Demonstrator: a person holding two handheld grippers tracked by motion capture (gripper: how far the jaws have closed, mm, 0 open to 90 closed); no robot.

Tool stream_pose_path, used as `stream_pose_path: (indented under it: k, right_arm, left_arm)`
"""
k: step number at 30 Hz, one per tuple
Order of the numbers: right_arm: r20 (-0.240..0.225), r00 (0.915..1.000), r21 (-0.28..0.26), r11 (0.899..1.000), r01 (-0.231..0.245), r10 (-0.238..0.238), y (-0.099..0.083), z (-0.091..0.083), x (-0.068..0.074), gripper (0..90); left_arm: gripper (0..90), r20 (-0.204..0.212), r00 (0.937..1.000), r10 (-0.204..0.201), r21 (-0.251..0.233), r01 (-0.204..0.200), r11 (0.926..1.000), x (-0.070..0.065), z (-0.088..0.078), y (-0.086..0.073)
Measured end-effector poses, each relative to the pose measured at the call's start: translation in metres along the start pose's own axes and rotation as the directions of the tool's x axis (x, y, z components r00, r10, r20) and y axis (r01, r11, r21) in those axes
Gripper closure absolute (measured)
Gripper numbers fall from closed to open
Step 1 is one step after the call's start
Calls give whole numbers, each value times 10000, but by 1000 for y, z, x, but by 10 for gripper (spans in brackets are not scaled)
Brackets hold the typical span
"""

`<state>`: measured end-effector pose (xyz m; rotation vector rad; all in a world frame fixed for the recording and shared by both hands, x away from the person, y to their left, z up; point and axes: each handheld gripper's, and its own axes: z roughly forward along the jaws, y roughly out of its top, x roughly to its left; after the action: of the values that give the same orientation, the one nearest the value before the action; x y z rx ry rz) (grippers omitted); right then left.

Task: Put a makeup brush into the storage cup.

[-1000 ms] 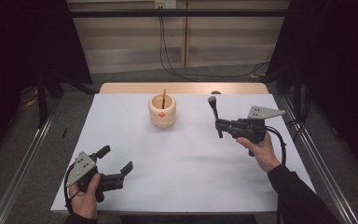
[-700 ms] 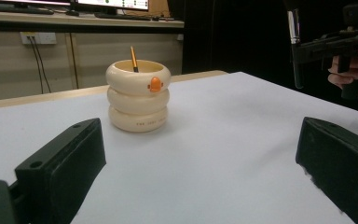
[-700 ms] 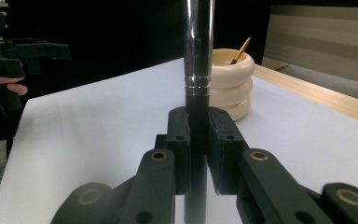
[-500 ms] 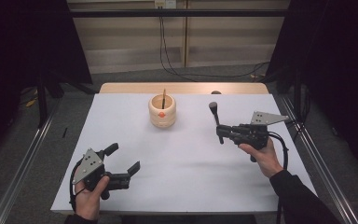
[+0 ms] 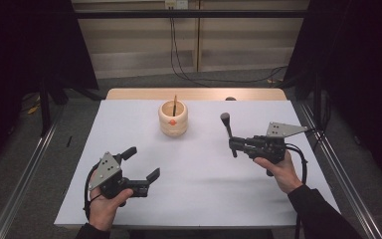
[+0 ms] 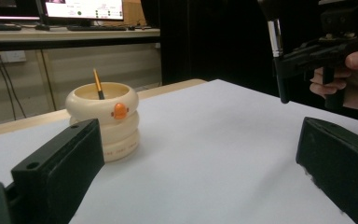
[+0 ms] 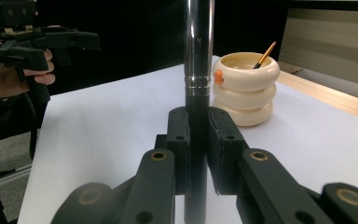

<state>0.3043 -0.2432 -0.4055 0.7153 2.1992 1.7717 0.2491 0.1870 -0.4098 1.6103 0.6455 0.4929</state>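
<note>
A cream ribbed holder (image 5: 173, 119) with an orange knob stands at the far middle of the white table (image 5: 199, 199), with a thin brush (image 5: 175, 102) leaning inside it. My right gripper (image 5: 234, 145), right of the holder, is shut on the dark handle of a larger brush (image 5: 227, 128) held upright, head on top. In the right gripper view the pads clamp that brush (image 7: 198, 56) with the holder (image 7: 245, 88) behind. My left gripper (image 5: 142, 163) hovers near the front left, open and with nothing between its fingers. The left gripper view faces the holder (image 6: 105, 122) and the held brush (image 6: 276, 46).
A wooden strip (image 5: 129, 94) runs along the table's far edge with a small dark object (image 5: 230, 98) on it. Metal rails (image 5: 338, 169) flank both sides. Cables hang by the back wall (image 5: 174, 45). A cable (image 5: 301, 164) trails from the right gripper.
My left gripper has moved right and slightly up, staying open. The right gripper with its brush has drifted a little toward the near edge.
</note>
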Motion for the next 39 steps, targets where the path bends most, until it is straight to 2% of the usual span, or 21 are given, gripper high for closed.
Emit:
stream_pose_path:
  k: [2,4,5,8,10,11,12,13,15,16,20,21,23,25,27,28,29,32,37,38,39]
  right_arm:
    - [-48,10000,31,10000,11,-11,0,1,1,808]
    - [-93,10000,61,10000,-30,30,-1,3,2,808]
    - [-137,9999,63,10000,-27,28,-1,3,2,808]
    - [-276,9996,56,10000,75,-73,0,5,6,808]
    - [-373,9992,58,9999,114,-112,1,7,8,808]
    - [-421,9990,56,9999,147,-144,1,7,9,808]
    - [-430,9990,53,9999,149,-147,2,8,10,808]
    - [-415,9990,70,9998,175,-172,2,8,11,808]
    - [-498,9985,18,9998,209,-208,3,9,13,808]
    - [-553,9982,34,9997,227,-224,3,10,14,808]
    - [-628,9977,25,9997,256,-254,4,13,18,808]
    - [-684,9972,14,9996,295,-293,4,14,19,808]
    - [-769,9966,1,9995,308,-307,5,15,22,808]
    - [-862,9957,-15,9994,332,-332,6,17,24,808]
    - [-926,9950,-55,9993,362,-366,7,18,26,808]
    - [-1001,9942,-41,9993,379,-381,7,19,28,808]
    - [-994,9944,-18,9993,368,-368,6,20,29,808]
    - [-1161,9924,7,9992,406,-402,6,23,32,808]
    - [-1256,9912,34,9991,422,-415,5,25,34,808]
    - [-1246,9913,50,9990,444,-434,5,26,35,808]
    - [-1283,9909,43,9991,426,-417,4,26,35,808]
  left_arm:
    - [16,-66,9999,-114,-110,113,9999,-2,5,3]
    - [25,9,9991,-419,-263,419,9988,-7,11,4]
    - [26,132,9997,-225,-210,228,9995,-7,13,5]
    - [27,357,9992,-190,-271,200,9994,-13,19,8]
    - [27,516,9987,-28,-260,41,9997,-16,23,11]
    - [28,531,9984,-168,-320,186,9993,-18,26,12]
    - [29,620,9981,-27,-280,44,9996,-18,27,12]
    - [34,742,9972,-138,-323,162,9993,-20,30,13]
    - [54,1005,9949,-106,-276,135,9995,-22,33,15]
    - [54,1011,9949,68,-282,-39,9996,-23,36,16]
    - [54,1412,9899,-88,-363,140,9992,-30,43,18]
    - [52,1397,9902,-52,-276,92,9996,-31,44,19]
    - [53,1673,9859,21,-329,34,9995,-32,48,20]
    - [52,1645,9863,82,-303,-32,9995,-35,52,22]
    - [44,1835,9830,94,-395,-22,9992,-37,58,24]
    - [36,1753,9844,143,-350,-83,9994,-38,60,25]
    - [35,1856,9826,45,-386,27,9993,-39,62,26]
    - [32,1909,9814,207,-310,-150,9994,-42,68,30]
    - [56,1940,9795,541,-343,-484,9982,-47,79,34]
    - [71,2028,9782,448,-350,-385,9986,-48,81,35]
    - [88,1944,9796,504,-342,-446,9984,-49,83,35]
